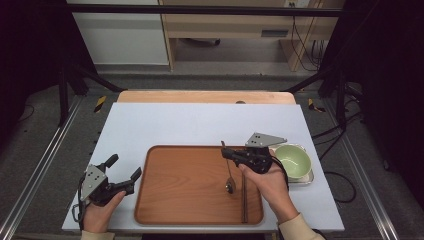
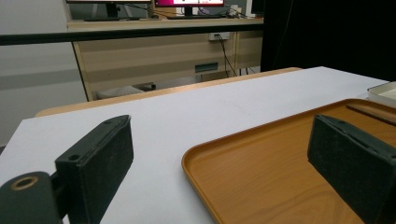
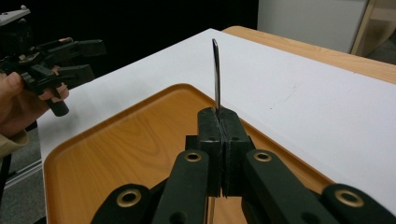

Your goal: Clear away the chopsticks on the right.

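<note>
Right now the spoon (image 1: 229, 176) hangs over the wooden tray (image 1: 170, 190), its bowl low near the tray's surface just beside the chopsticks (image 1: 244, 197), its handle pinched between the closed jaws of the right gripper (image 1: 231, 154). Past that gripper, a green bowl (image 1: 292, 161) sits off the tray's right edge on the white table (image 1: 190, 122). At the tray's left edge the left gripper (image 1: 124, 169) hovers with its jaws wide apart and nothing between them.

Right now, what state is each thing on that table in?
Spoon: gripped by its handle, bowl end down on the tray.
Right gripper: shut on the spoon.
Left gripper: open, holding nothing.
Chopsticks: lying flat on the tray.
Tray: flat on the table.
Green bowl: upright, looks empty.
</note>
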`<state>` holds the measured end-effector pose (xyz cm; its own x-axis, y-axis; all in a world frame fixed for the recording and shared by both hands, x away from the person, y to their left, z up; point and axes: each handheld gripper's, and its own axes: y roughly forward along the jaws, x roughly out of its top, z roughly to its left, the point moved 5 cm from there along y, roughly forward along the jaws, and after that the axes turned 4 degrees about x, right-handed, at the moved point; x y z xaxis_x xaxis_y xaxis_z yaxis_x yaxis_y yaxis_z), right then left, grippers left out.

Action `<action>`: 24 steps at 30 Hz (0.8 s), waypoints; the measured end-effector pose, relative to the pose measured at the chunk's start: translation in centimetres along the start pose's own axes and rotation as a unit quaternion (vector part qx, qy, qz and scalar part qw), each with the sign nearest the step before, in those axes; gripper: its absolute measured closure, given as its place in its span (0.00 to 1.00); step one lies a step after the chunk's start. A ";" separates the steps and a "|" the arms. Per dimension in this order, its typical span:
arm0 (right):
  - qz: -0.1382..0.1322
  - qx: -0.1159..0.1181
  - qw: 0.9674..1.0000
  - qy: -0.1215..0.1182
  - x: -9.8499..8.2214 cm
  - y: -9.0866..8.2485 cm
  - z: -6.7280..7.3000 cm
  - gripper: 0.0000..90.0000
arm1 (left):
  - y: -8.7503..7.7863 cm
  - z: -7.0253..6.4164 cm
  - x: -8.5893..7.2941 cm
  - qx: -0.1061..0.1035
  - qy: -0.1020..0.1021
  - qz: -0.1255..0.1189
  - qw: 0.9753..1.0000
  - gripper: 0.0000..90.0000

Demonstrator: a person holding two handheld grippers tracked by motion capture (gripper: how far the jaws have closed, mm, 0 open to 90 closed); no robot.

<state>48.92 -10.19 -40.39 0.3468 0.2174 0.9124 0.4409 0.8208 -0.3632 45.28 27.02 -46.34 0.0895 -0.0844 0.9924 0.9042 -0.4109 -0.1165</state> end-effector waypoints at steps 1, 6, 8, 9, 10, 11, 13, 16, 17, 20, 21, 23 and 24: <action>0.000 0.001 1.000 0.001 -0.1 0.0 0.1 1.00 | 0.0 0.0 0.0 0.000 0.000 0.000 1.000 0.07; 0.008 0.007 1.000 0.003 -0.5 0.4 0.4 1.00 | 0.0 0.1 0.0 0.001 -0.001 0.000 1.000 0.07; 0.011 0.009 1.000 0.004 -0.6 0.5 0.5 1.00 | 0.0 0.1 0.0 0.001 -0.002 0.000 1.000 0.07; 0.012 0.011 1.000 0.006 -0.7 0.5 0.5 1.00 | 0.0 0.1 0.0 0.001 -0.002 -0.001 1.000 0.07; 0.014 0.010 1.000 0.007 -0.8 0.6 0.6 1.00 | 0.0 0.1 0.0 0.001 -0.002 -0.001 1.000 0.07; 0.016 0.011 1.000 0.008 -0.9 0.6 0.6 1.00 | 0.0 0.1 0.0 0.001 -0.002 -0.001 1.000 0.07; 0.019 0.012 1.000 0.010 -1.1 0.7 0.5 1.00 | 0.0 0.1 0.0 0.001 -0.001 -0.003 1.000 0.07; 0.020 0.017 0.999 0.019 -1.4 0.9 0.6 1.00 | -0.1 0.1 0.1 0.002 -0.001 -0.005 1.000 0.07; 0.021 0.018 0.999 0.021 -1.5 0.9 0.6 1.00 | -0.1 0.1 0.1 0.003 -0.001 -0.005 1.000 0.07; 0.026 0.021 0.999 0.021 -1.7 1.1 0.7 1.00 | -0.1 0.1 0.1 0.003 0.000 -0.005 1.000 0.07; 0.027 0.022 0.999 0.021 -1.8 1.2 0.8 1.00 | -0.1 0.1 0.1 0.003 0.000 -0.005 1.000 0.07; 0.031 0.024 0.999 0.021 -1.9 1.2 0.8 1.00 | -0.1 0.1 0.2 0.002 0.001 -0.005 1.000 0.07; 0.033 0.026 0.999 0.022 -2.0 1.3 0.9 1.00 | -0.1 0.1 0.2 0.002 0.000 -0.006 1.000 0.07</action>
<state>48.07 -9.12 -42.50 0.4107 0.2486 0.8772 0.3736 0.8317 -0.4107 45.23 27.18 -46.17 0.0791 -0.0802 0.9936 0.9071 -0.4075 -0.1051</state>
